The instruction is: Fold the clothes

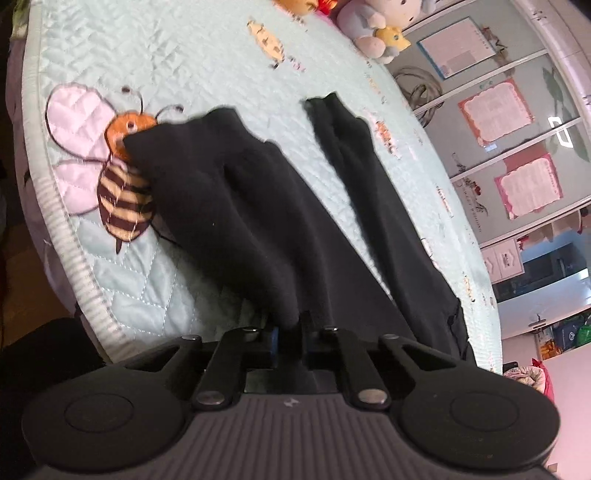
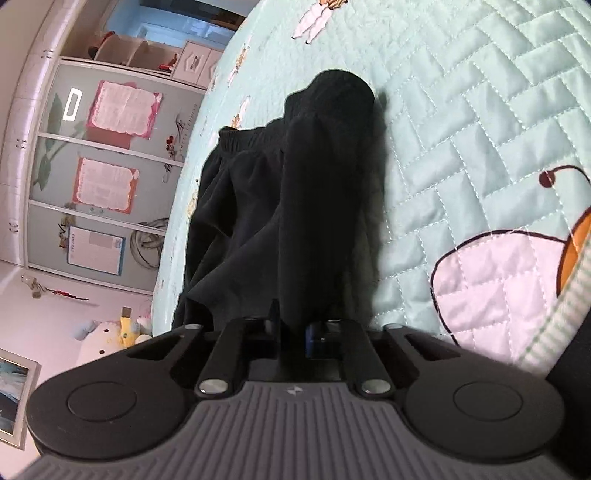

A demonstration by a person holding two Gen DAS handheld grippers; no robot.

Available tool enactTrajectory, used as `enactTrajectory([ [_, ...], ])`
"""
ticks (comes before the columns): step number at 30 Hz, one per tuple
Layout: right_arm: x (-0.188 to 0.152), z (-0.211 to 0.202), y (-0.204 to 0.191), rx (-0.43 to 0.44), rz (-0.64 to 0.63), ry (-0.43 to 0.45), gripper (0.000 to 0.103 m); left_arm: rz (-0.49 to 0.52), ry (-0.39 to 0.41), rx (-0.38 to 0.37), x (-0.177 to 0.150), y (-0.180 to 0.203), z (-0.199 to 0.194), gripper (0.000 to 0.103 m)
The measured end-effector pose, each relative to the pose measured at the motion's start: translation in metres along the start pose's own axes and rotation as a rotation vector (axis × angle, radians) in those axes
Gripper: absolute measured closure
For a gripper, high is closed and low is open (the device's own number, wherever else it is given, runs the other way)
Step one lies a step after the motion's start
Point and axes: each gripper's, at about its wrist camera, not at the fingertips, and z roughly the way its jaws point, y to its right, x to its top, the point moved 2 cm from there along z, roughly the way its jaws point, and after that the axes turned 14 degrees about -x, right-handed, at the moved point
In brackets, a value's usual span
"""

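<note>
A pair of black trousers lies spread on a pale green quilted bedspread, its two legs stretching away from me in the left wrist view. My left gripper is shut on the near edge of the black cloth, which bunches between its jaws. In the right wrist view the same black trousers show a gathered elastic waistband at the far left. My right gripper is shut on a fold of that cloth, which rises from its jaws in a ridge.
An embroidered bee decorates the bedspread beside the trousers. Plush toys sit at the far edge of the bed. A wardrobe with papers stuck on its doors stands beyond the bed. The bedspread's striped hem marks the near-left edge.
</note>
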Motion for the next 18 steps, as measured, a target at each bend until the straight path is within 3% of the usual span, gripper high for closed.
enactTrajectory([
  [5,-0.003,-0.016,-0.018,0.051,-0.073,0.049,0.100,0.041,0.032,-0.030,0.008,0.010,-0.009,0.096],
  [7,-0.002,-0.013,-0.021,0.040,-0.081,0.040,0.093,0.027,0.014,-0.007,0.010,0.006,-0.003,0.096],
  [8,-0.001,-0.009,-0.021,0.016,-0.075,0.027,0.083,0.017,0.002,0.008,0.011,0.003,0.001,0.092],
  [9,0.001,-0.006,-0.020,-0.008,-0.068,0.015,0.069,0.013,-0.009,0.027,0.011,0.000,0.005,0.081],
  [11,0.000,-0.002,-0.017,-0.049,-0.057,-0.003,0.052,0.023,-0.019,0.076,0.008,-0.005,0.012,0.068],
  [12,-0.002,-0.001,-0.015,-0.049,-0.052,-0.009,0.050,0.027,-0.015,0.074,0.006,-0.007,0.012,0.065],
  [14,-0.004,-0.001,-0.013,-0.040,-0.049,-0.018,0.050,0.039,-0.005,0.062,0.006,-0.006,0.012,0.058],
  [16,-0.005,0.000,-0.016,-0.034,-0.069,-0.018,0.051,0.051,0.003,0.059,0.007,-0.003,0.012,0.063],
  [17,-0.006,0.000,-0.018,-0.026,-0.079,-0.017,0.065,0.063,0.014,0.061,0.008,-0.001,0.010,0.078],
  [18,-0.006,-0.001,-0.021,-0.017,-0.090,-0.011,0.088,0.076,0.026,0.060,0.009,0.001,0.007,0.097],
])
